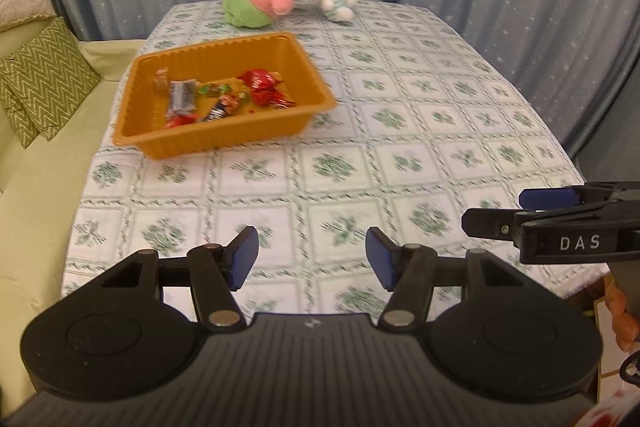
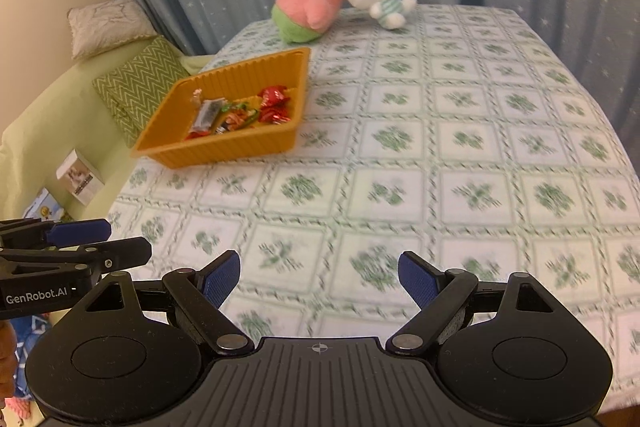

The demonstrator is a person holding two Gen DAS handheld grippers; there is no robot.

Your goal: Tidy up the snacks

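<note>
Apparently gathered for tidiness: wrapped snacks (image 1: 224, 95) heaped inside the orange tray (image 1: 256, 139) on the patterned tablecloth (image 1: 400, 147), near its left edge, none seen loose on the cloth. Left gripper (image 1: 312, 259) and right gripper (image 2: 319, 281) hovering side by side over the near edge, well apart from the tray, both with jaws spread and empty.

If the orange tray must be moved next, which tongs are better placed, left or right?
Probably the left tongs. The orange tray of snacks sits toward the table's left side, nearer them, and they are open and empty. The right tongs, also open, would have to cross over.
</note>
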